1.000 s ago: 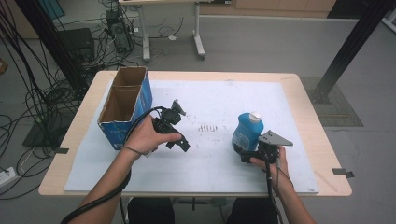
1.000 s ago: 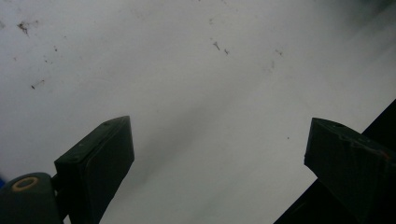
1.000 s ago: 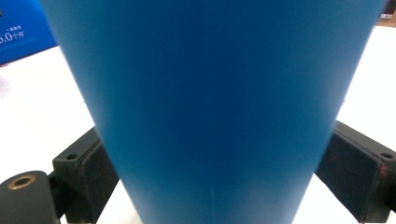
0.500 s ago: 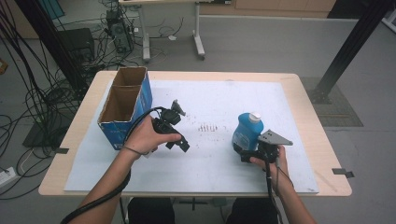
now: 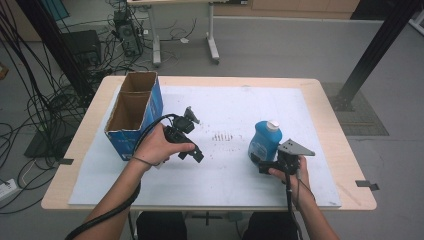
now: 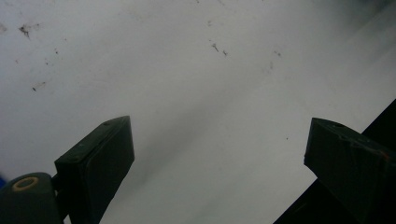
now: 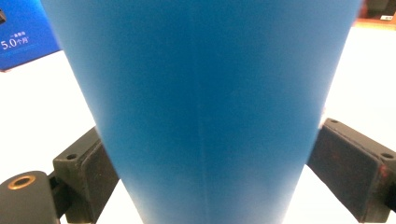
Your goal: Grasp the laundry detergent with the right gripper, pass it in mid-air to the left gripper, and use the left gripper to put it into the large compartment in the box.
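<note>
Presently the right gripper (image 5: pixel 260 162) stands low on the white mat (image 5: pixel 235 175) with a blue bottle (image 5: pixel 264 141) set between its jaws; in the right gripper view the bottle (image 7: pixel 201 107) fills the gap, each pad lying against or just beside its wall. Whether the pads already press the plastic cannot be told for certain, but they appear closed onto it. The bottle stands upright, its white cap (image 5: pixel 272 125) on top, directly ahead of the right hand (image 5: pixel 290 172).

The left gripper (image 5: pixel 190 131) is held tilted above the mat, jaws spread wide with nothing between them; the left gripper view looks down on bare, lightly speckled mat (image 6: pixel 187 84). An open cardboard box (image 5: pixel 134 114) stands just beyond and to the outer side of the left hand (image 5: pixel 157 147).

Judged from this layout, the step in hand is securing the bottle, perhaps for transfer to the box. A good grip wants the pads square on the flat of the body and low enough to stay below the taper. Closing gently avoids denting the thin wall. Lifting straight up keeps the bottle from pivoting between the pads.
</note>
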`<move>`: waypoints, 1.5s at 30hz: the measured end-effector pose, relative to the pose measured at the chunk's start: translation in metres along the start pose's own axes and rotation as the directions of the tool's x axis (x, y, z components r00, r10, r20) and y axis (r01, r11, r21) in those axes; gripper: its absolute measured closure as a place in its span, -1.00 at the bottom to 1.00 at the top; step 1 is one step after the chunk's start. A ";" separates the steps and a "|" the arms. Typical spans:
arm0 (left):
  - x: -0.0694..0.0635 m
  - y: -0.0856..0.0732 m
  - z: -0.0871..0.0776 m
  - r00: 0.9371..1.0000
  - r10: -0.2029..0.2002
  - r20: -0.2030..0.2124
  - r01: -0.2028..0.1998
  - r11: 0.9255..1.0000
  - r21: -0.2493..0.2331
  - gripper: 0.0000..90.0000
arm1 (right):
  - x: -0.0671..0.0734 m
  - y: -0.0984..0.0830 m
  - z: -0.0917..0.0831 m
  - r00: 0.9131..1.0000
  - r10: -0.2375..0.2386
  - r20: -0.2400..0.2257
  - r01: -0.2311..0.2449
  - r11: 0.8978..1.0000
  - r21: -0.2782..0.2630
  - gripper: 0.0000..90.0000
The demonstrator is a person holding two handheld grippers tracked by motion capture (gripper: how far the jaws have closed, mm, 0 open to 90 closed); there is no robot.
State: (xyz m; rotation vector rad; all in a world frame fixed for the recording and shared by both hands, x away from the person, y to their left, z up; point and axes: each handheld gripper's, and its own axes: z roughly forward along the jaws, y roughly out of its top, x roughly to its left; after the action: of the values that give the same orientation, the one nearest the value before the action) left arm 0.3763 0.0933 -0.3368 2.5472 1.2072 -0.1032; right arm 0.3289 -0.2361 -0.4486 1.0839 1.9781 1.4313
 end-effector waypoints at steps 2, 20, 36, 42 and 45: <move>0.000 0.000 0.000 1.000 0.000 0.000 0.000 1.000 0.000 -0.81 | 0.000 0.000 0.000 1.000 0.001 0.000 -0.001 1.000 0.000 -0.82; -0.001 0.001 0.001 1.000 -0.001 -0.001 0.001 1.000 0.002 -0.81 | 0.000 0.000 0.000 1.000 0.007 -0.002 -0.007 1.000 -0.001 -0.82; -0.002 0.002 0.000 1.000 0.004 -0.007 -0.004 1.000 0.002 -0.80 | 0.000 0.000 0.000 1.000 0.007 0.001 -0.007 1.000 -0.004 -0.82; -0.002 0.002 -0.001 1.000 0.001 -0.007 -0.001 1.000 0.001 -0.80 | 0.001 0.000 0.000 1.000 0.005 0.003 -0.005 1.000 -0.006 -0.82; -0.002 0.002 -0.001 1.000 0.003 -0.008 -0.003 1.000 0.001 -0.80 | 0.001 0.000 0.000 1.000 0.005 0.002 -0.005 1.000 -0.006 -0.82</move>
State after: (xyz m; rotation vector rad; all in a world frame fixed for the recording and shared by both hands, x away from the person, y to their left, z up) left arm 0.3764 0.0916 -0.3350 2.5526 1.2062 -0.0932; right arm 0.3282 -0.2354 -0.4484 1.0885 1.9700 1.4371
